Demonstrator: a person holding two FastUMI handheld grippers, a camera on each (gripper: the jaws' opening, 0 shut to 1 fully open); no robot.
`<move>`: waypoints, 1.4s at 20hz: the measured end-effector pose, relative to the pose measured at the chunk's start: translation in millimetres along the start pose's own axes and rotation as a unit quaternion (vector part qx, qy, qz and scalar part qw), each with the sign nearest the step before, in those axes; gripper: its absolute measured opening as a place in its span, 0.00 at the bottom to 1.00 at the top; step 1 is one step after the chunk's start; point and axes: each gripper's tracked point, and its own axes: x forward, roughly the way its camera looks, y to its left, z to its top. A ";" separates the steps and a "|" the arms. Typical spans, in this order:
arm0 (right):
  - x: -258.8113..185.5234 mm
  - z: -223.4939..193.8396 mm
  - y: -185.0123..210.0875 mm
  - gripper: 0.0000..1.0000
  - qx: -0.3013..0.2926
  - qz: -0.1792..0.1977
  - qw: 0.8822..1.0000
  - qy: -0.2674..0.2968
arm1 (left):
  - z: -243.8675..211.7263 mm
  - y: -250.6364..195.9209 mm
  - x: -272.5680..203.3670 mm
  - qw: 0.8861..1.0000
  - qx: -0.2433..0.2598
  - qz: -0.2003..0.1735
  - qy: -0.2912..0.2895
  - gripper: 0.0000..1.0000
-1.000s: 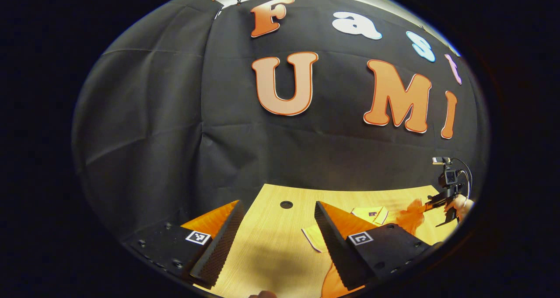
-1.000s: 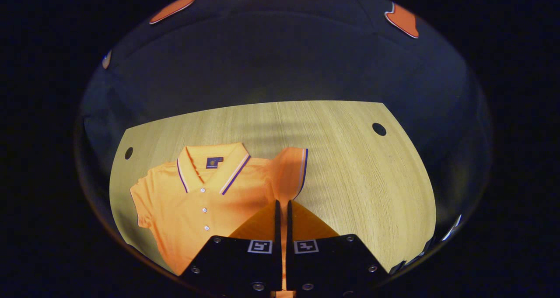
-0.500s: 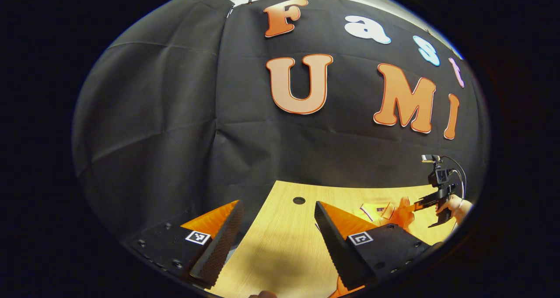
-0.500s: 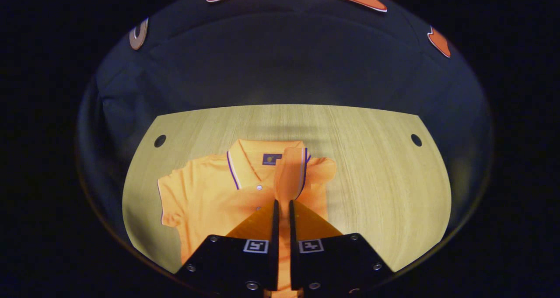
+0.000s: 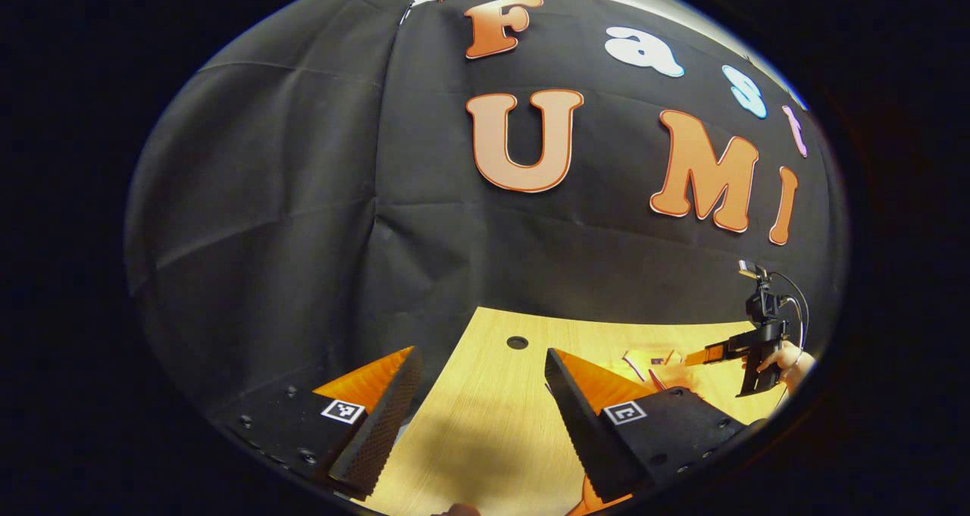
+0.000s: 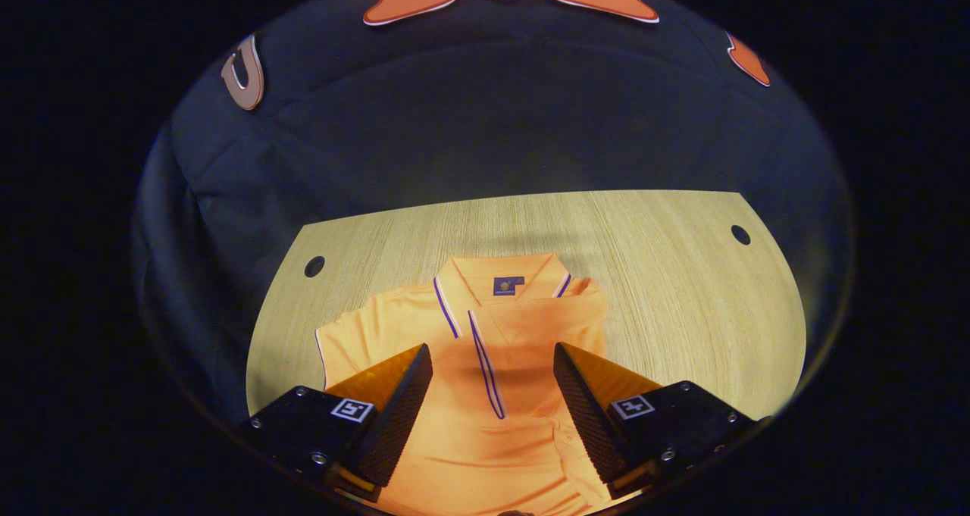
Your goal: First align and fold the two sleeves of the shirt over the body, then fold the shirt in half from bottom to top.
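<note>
Releasing the sleeve (image 6: 496,349) is what has just changed: half a second ago your right gripper (image 6: 492,391) was pinched shut on that sleeve and carrying it across the chest, and now its jaws stand wide apart with nothing between them. The sleeve lies flat over the body of the shirt (image 6: 470,455), its striped cuff edge running from about 12 o'clock down toward 6 o'clock just beside the placket. I judge the first sleeve fold done.

The shirt rests on the wooden table (image 6: 667,289), collar (image 6: 504,277) at 12 o'clock and hem running out of sight at 6 o'clock under your right gripper. The other sleeve (image 6: 345,342) sticks out unfolded at 9 o'clock of the shirt. That sleeve is likely your next target, and the bottom-to-top fold waits after it.

Your right gripper hovers above the chest; whether its fingertips touch the cloth, I cannot tell.

Your left gripper (image 5: 481,406) is also spread wide and empty, over bare table near the table's far edge, with the shirt off at its 3 o'clock. In the left gripper view your right gripper (image 5: 701,355) and the hand (image 5: 788,361) holding it sit far off at 3 o'clock, over the shirt.
</note>
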 end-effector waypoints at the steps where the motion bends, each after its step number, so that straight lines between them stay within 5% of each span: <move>1: -7.2 5.7 -7.6 0.98 -0.007 -0.009 1.000 -0.016 | -0.4 -5.0 2.6 1.000 -0.002 -0.005 0.002 0.98; 7: -63.7 52.6 -35.4 0.98 -0.041 -0.037 0.990 -0.132 | -2.0 -57.5 26.7 0.999 -0.011 -0.045 0.024 0.99; 19: -165.8 95.5 -90.0 0.97 -0.042 -0.036 0.968 -0.247 | -43.1 -157.2 96.2 0.987 0.002 -0.083 0.138 0.99; 22: -177.2 97.0 -105.3 0.97 -0.052 -0.031 0.964 -0.258 | -78.9 -173.9 113.3 0.973 -0.040 -0.081 0.211 0.98; 28: -178.9 92.9 -140.6 0.98 -0.050 -0.021 0.966 -0.251 | -158.1 -169.2 155.2 0.927 -0.124 -0.051 0.350 0.99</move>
